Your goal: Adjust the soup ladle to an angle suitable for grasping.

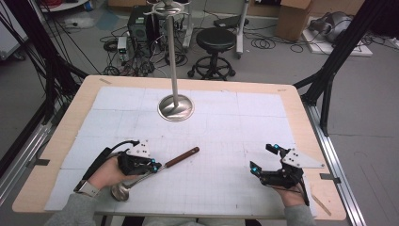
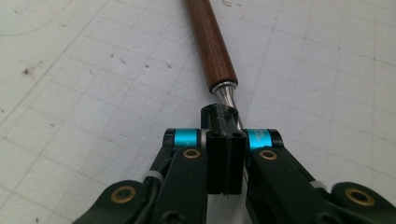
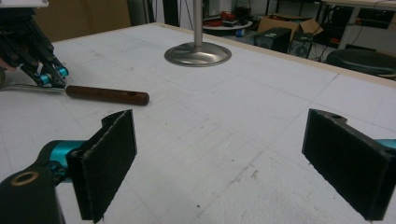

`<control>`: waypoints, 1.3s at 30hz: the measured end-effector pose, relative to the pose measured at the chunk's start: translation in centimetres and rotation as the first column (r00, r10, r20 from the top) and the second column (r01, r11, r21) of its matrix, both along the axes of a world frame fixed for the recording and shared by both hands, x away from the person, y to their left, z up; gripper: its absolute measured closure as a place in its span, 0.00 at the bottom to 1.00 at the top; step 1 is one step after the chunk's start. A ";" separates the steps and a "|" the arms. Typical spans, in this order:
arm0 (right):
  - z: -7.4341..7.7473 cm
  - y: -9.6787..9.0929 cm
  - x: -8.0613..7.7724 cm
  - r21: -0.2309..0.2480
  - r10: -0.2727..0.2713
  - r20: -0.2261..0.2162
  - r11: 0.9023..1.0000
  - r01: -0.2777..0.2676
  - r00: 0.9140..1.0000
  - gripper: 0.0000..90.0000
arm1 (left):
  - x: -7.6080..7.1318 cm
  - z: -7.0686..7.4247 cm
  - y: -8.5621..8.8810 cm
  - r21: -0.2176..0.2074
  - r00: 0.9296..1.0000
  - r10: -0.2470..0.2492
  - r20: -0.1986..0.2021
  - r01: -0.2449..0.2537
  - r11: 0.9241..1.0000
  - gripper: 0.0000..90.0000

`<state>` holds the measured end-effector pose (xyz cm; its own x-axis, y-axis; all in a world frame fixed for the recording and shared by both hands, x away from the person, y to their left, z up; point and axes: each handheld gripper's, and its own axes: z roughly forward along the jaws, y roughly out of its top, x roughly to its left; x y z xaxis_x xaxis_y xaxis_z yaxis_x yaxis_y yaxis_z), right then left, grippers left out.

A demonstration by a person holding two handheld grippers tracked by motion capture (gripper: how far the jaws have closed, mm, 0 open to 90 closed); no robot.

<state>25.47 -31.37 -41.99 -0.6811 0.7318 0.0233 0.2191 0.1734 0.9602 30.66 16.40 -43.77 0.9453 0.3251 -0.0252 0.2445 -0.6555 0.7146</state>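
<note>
A ladle with a brown wooden handle [image 1: 181, 158] and a metal bowl [image 1: 120, 192] lies on the white gridded mat at the front left. My left gripper [image 1: 156, 166] is shut on the ladle's thin metal shank just below the handle. In the left gripper view the jaws [image 2: 223, 114] press together around that shank, and the wooden handle [image 2: 210, 42] runs away from them. My right gripper [image 1: 262, 157] rests at the front right, open and holding nothing. In the right gripper view its pads [image 3: 107, 161] stand wide apart, with the ladle handle [image 3: 107, 94] and the left gripper [image 3: 51, 77] farther off.
A metal stand with a round base [image 1: 175, 107] and a tall pole rises at the middle back of the mat [image 1: 235, 122]. The wooden table edge [image 1: 61, 136] frames the mat. Beyond the table are a black stool [image 1: 215, 40], cables and boxes on the floor.
</note>
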 end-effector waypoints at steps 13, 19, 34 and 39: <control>0.0 0.0 0.0 -0.001 0.000 0.000 1.000 0.000 1.000 0.10 | 0.0 -0.1 -0.2 -0.026 0.998 -0.049 -0.048 0.048 0.999 1.00; 0.0 0.0 0.0 0.002 -0.001 0.000 1.000 0.001 1.000 0.10 | 0.1 -0.1 -0.2 -0.021 0.997 -0.064 -0.045 0.063 0.998 1.00; -0.1 0.0 0.1 0.001 0.009 0.004 1.000 -0.009 1.000 0.10 | 0.3 1.5 1.4 -0.017 0.996 0.057 0.067 -0.056 0.998 0.92; -0.1 0.0 0.2 0.002 0.011 0.006 1.000 -0.011 1.000 0.10 | 0.2 2.4 2.3 0.005 0.989 0.104 0.101 -0.105 0.994 0.59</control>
<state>25.63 -31.40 -42.11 -0.6893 0.7242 0.0206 0.2117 0.1742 0.9617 30.86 18.72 -41.35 0.9037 0.4222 0.0719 0.2397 -0.6377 0.7320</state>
